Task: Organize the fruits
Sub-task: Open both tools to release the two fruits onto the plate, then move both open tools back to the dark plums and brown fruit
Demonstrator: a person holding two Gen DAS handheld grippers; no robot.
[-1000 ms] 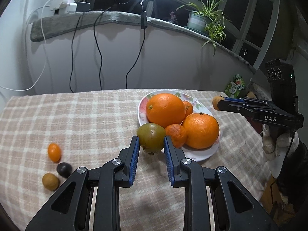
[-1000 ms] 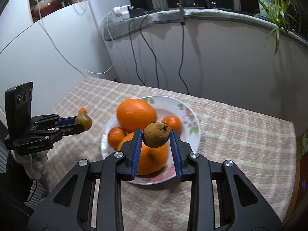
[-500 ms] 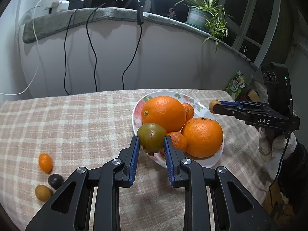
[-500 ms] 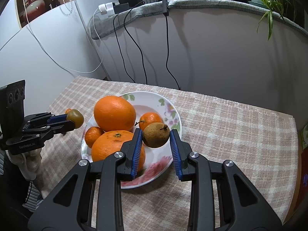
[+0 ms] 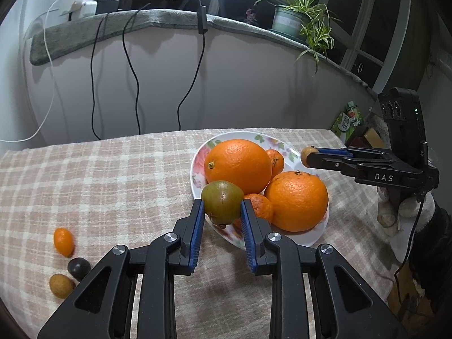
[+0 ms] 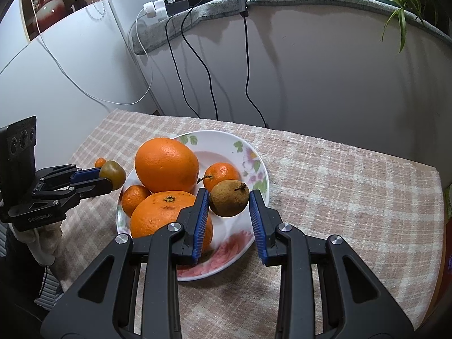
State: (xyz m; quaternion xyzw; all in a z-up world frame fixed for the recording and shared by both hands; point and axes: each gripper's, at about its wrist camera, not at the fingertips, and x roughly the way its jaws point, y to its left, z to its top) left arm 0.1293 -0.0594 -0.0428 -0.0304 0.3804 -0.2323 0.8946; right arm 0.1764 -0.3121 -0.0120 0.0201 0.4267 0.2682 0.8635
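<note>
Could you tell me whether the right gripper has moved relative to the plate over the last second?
Yes. The right gripper, shut on the brown fruit, has shifted rightward across the plate, from over the near orange to beside it.

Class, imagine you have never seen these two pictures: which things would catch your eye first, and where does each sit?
The plate on the checked cloth, piled with two big oranges and small ones. Over it from opposite sides, the left gripper clamps a green fruit at the rim, and the right gripper clamps a brown fruit above the bare part. Three small fruits lie loose on the cloth, away from the plate.
</note>
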